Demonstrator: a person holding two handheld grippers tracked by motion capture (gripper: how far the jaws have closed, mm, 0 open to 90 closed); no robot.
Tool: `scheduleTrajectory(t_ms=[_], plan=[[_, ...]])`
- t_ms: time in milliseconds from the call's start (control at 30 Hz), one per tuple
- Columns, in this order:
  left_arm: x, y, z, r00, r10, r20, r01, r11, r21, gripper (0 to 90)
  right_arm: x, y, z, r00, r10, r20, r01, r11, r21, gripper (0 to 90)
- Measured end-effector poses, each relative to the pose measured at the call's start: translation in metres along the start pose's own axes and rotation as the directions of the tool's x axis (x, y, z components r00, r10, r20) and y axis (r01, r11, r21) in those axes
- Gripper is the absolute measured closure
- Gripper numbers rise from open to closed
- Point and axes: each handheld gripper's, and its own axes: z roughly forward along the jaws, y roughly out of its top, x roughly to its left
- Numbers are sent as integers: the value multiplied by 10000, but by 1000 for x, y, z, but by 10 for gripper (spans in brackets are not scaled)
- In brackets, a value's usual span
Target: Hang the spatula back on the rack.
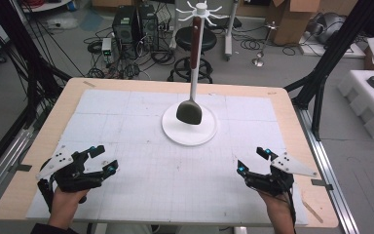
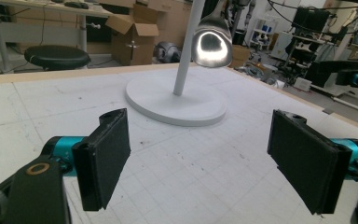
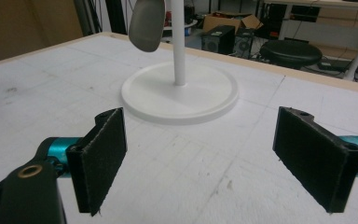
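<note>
with the spatula (image 1: 190, 111) hung on the rack (image 1: 200, 29) over its white base (image 1: 169, 130), looks done — nothing left between jaws. left gripper (image 1: 103, 159) gaping, empty, near the table's left edge; right gripper (image 1: 254, 160) likewise wide open, near the right edge — bare mat (image 1: 175, 175) between.

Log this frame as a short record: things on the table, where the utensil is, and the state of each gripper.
surface: white gridded mat on a wooden table
stand: white hook rack, round base on the mat
utensil: spatula hanging from the rack, head just above the base
left gripper: open, nothing between its fingers
right gripper: open, nothing between its fingers
</note>
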Motion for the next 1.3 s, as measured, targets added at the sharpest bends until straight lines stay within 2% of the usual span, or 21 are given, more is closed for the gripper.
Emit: scheduleTrajectory(t_ms=[33, 167, 333, 667, 1300], plan=[[0, 0, 0, 10000, 28, -22, -28, 10000, -15, 214, -1, -2, -4, 10000, -25, 47, 25, 10000, -59, 163], [1, 0, -1, 10000, -36, -86, 35, 9999, -112, 214, -5, -11, -16, 9985, 504, 222, -497, 9983, -300, 163], [-1, -1, -2, 10000, -23, -49, 22, 9999, -129, 215, -3, -16, -23, 9987, 470, 203, -465, 9986, -251, 163], [-2, -2, -4, 10000, -57, 22, 58, 9999, -148, 216, 1, -14, -22, 9988, 449, 169, -445, 9987, -261, 163], [0, -2, -3, 9999, -130, -67, 129, 9997, -202, 215, -1, -12, -16, 9987, 507, 101, -503, 9983, -300, 163]])
